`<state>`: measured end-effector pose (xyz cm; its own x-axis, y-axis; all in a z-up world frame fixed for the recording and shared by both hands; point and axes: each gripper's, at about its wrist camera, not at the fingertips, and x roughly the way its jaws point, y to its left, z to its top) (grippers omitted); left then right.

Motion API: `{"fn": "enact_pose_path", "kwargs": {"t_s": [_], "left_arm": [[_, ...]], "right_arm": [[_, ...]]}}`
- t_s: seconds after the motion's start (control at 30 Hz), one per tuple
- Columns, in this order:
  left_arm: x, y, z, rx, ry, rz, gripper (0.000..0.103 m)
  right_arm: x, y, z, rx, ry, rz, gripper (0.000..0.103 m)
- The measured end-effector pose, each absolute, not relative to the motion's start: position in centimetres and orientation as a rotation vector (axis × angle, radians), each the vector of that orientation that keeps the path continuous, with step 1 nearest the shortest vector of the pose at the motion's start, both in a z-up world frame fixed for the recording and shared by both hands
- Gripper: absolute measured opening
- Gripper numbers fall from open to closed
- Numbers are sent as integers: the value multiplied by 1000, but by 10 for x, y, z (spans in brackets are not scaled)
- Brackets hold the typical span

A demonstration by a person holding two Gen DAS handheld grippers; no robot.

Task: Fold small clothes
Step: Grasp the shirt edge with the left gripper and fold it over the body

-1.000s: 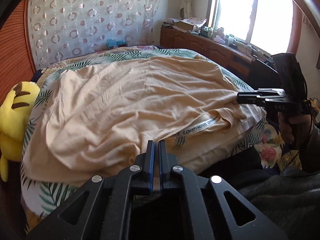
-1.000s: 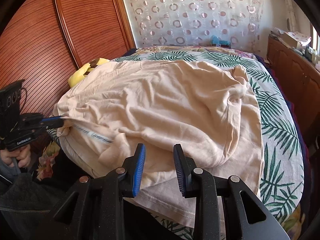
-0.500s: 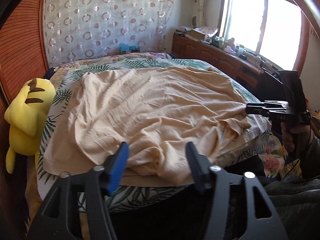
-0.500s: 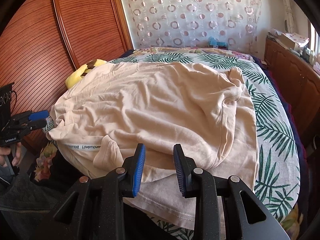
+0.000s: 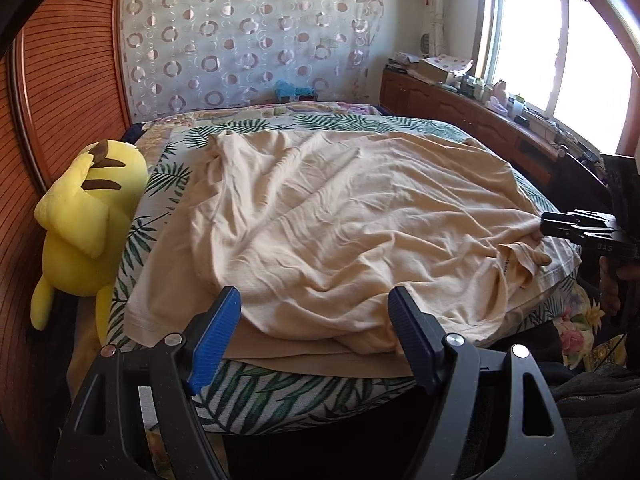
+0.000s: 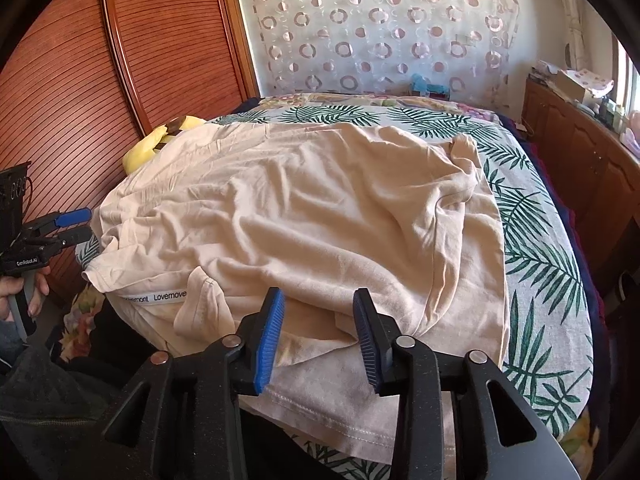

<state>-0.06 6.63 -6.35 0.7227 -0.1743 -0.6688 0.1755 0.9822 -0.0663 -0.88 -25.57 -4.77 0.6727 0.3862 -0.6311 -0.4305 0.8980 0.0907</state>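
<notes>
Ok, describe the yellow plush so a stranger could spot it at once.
Start at the bed with the palm-leaf cover. The plush slumps off that bed's edge, against the reddish slatted wooden wall. It is the only bright yellow thing there, with brown stripes on its back.

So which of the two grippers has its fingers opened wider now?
The left gripper: its blue-padded fingers stand far apart over the near edge of the beige shirt. The right gripper is open too, but with a clearly narrower gap.
</notes>
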Motion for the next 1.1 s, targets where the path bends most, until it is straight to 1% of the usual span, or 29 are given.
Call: {"fn": "enact_pose_path", "kwargs": {"t_s": [0.1, 0.2, 0.47, 0.57, 0.7, 0.83, 0.87, 0.9, 0.93, 0.97, 1.0, 1.07, 1.1], "left_arm": [[4, 79, -67, -15, 735, -150, 77], [13, 100, -73, -45, 742, -84, 77], [42, 141, -86, -112, 761, 17, 77], [51, 147, -92, -161, 774, -2, 77], [59, 147, -102, -179, 810, -3, 77], [55, 144, -101, -164, 808, 4, 76], [55, 142, -101, -159, 808, -2, 69], [53, 140, -100, -155, 803, -12, 56], [52, 138, -100, -152, 803, -26, 50], [51, 136, -100, -148, 804, -37, 39], [52, 134, -100, -135, 805, -44, 25], [52, 129, -99, -120, 808, -58, 13], [52, 125, -97, -115, 800, -67, 10]], "right_arm": [[-5, -258, -48, -82, 687, 439, 48], [-1, -260, -51, -109, 675, 386, 61], [10, -261, -69, -136, 696, 284, 63], [13, -263, -73, -128, 706, 276, 71], [16, -267, -77, -122, 703, 259, 85], [15, -270, -79, -117, 697, 261, 87], [15, -271, -79, -118, 696, 263, 87], [14, -271, -79, -118, 694, 265, 87], [14, -271, -79, -118, 692, 266, 88], [14, -273, -80, -116, 691, 267, 88], [14, -274, -80, -114, 689, 268, 88], [14, -275, -81, -114, 685, 268, 88], [14, -276, -82, -112, 684, 268, 88]]}}
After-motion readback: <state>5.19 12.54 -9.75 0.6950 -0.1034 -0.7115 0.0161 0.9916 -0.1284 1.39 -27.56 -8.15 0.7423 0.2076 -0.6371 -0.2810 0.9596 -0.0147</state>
